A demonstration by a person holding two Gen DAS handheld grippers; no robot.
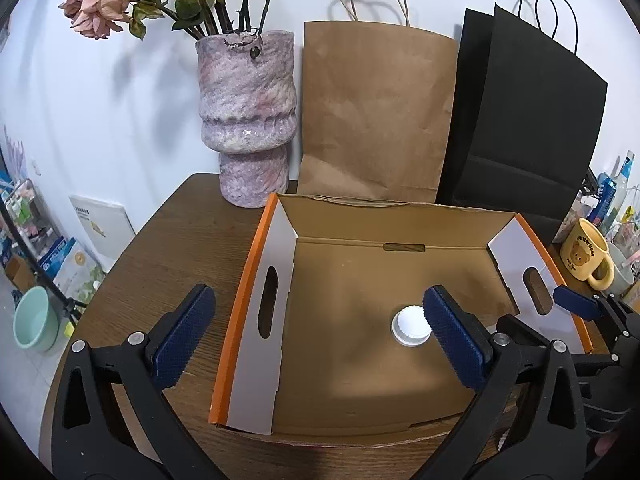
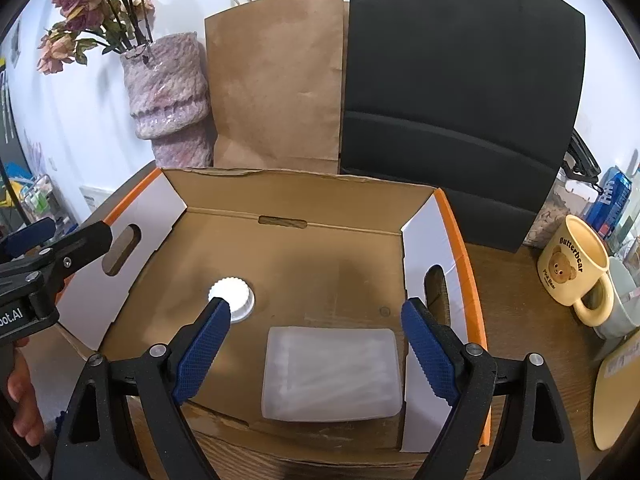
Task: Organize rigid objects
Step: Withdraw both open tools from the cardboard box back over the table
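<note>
My left tool (image 1: pixel 320 336) has black plastic arms that fork into two long fingers, each with a triangular cut-out near its base and round silver screw heads at the pivots. Its fingers carry dark blue pads (image 1: pixel 186 336) with a fine cross-hatched grip. My right tool (image 2: pixel 316 354) is built the same: black struts, silver screws, blue textured pads (image 2: pixel 430 354) with a toothed inner edge. Seen from the right tool, the left tool's black body bears white lettering ending in "oot.AI", and below it the fingers of my hand (image 2: pixel 24 400) wrap a black handle.
</note>
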